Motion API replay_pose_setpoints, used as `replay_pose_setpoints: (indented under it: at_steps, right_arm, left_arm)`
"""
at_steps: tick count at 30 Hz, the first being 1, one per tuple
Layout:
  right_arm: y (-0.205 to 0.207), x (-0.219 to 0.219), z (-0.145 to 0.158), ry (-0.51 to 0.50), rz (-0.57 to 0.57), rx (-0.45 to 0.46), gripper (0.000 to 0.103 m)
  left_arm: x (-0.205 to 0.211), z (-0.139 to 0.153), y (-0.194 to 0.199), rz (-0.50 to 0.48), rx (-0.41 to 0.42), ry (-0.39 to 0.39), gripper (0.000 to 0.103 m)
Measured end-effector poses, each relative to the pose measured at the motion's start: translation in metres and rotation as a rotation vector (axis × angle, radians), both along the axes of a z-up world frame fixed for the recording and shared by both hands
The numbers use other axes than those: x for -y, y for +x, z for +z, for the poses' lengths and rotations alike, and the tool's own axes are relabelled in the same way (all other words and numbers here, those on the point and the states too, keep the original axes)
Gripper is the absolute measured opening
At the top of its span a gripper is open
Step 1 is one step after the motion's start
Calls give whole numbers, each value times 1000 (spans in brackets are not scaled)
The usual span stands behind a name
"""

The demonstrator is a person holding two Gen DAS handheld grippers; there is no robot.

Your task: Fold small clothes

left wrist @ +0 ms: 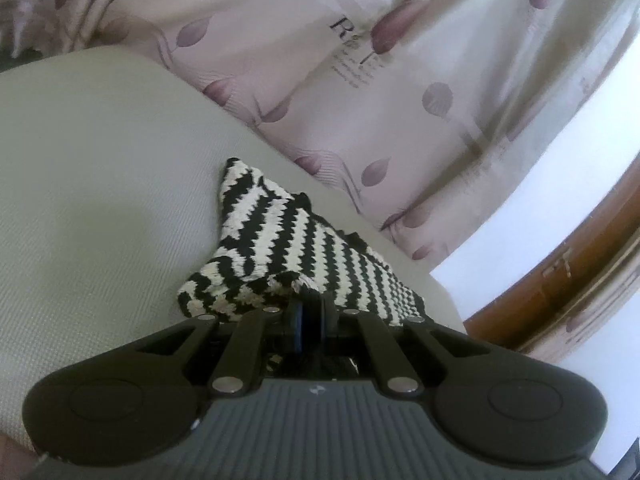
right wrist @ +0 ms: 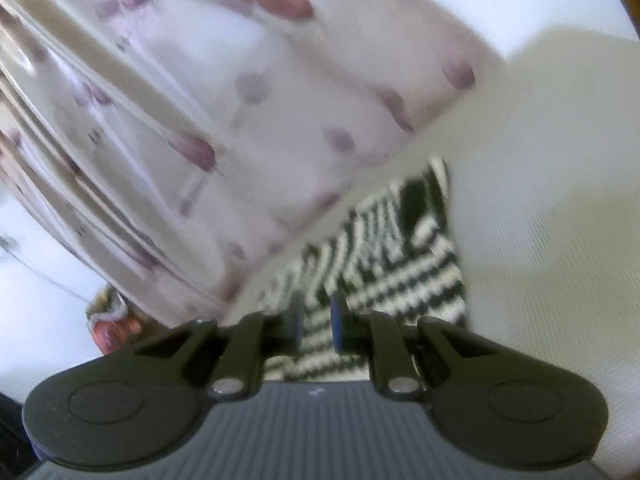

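A small black-and-white striped knit garment lies on a pale cushioned surface, its near edge raised. In the left wrist view my left gripper is shut on that near edge, and the knit bunches over the fingertips. The blurred right wrist view shows the same garment running back from my right gripper. Its jaws stand narrow with striped cloth pinched between them. The cloth's far part still rests on the surface.
A pale curtain with purple leaf prints hangs just behind the surface, also filling the right wrist view's left half as the curtain. A brown wooden frame and white wall lie to the right. Bare cushion spreads left of the garment.
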State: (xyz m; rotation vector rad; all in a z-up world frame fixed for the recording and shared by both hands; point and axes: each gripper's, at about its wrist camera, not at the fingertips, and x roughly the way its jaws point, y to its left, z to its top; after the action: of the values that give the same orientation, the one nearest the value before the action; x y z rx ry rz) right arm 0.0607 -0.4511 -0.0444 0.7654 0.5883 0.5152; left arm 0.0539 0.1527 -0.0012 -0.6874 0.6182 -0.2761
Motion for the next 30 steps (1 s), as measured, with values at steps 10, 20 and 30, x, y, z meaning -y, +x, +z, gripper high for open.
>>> replay_pose_setpoints:
  at_steps: [10,20,30]
  right_arm:
    - [-48,-31,-49,-216,-2,-182,86]
    - [-60,-40,-81,-117,-4,-179,9]
    - [-16,-25,-31,106,-24,-42,9]
  left_arm:
    - [-7,-21,-27,-9,-53,-20,7]
    - [-14,-31,-31,-2,-67,-13,7]
    - [-9,2,-8,18,30,-9,7]
